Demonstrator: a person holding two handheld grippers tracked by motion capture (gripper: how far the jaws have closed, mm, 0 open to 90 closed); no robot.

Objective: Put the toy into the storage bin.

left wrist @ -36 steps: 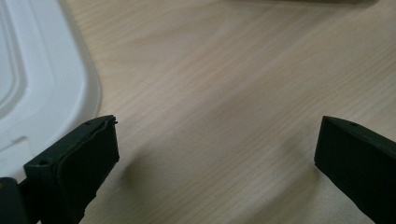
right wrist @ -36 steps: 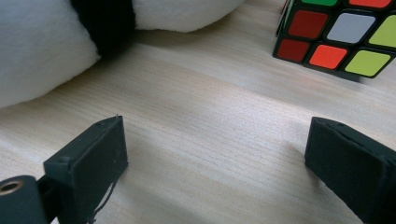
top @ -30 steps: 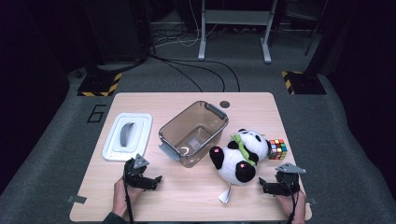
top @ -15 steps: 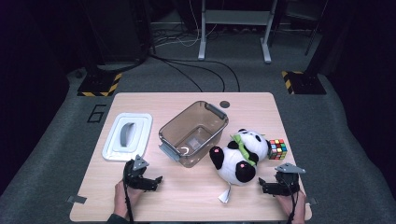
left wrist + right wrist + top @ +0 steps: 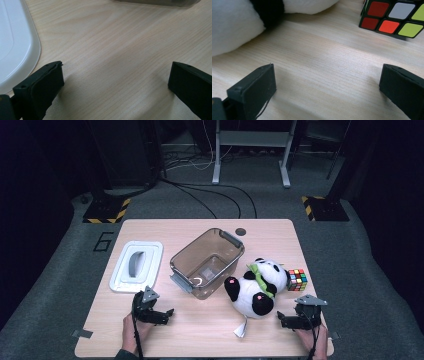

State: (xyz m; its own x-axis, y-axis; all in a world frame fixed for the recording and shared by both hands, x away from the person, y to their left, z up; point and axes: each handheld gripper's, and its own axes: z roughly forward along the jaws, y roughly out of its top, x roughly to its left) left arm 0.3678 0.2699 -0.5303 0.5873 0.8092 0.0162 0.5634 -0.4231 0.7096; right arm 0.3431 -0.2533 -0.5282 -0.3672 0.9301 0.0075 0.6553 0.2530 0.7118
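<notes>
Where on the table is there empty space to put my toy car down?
Bare wood lies between the left gripper and the right gripper, below the clear bin, and along the far edge behind the white lid. It is crowded where the panda touches the bin and the cube.

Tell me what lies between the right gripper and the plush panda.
Only bare wooden table separates the right gripper from the plush panda, as the right gripper view shows.

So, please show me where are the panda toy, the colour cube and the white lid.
panda toy (image 5: 252, 289): high view, on its white belly.
colour cube (image 5: 297, 279): high view, on its top face.
white lid (image 5: 136, 266): high view, on its grey handle.
</notes>
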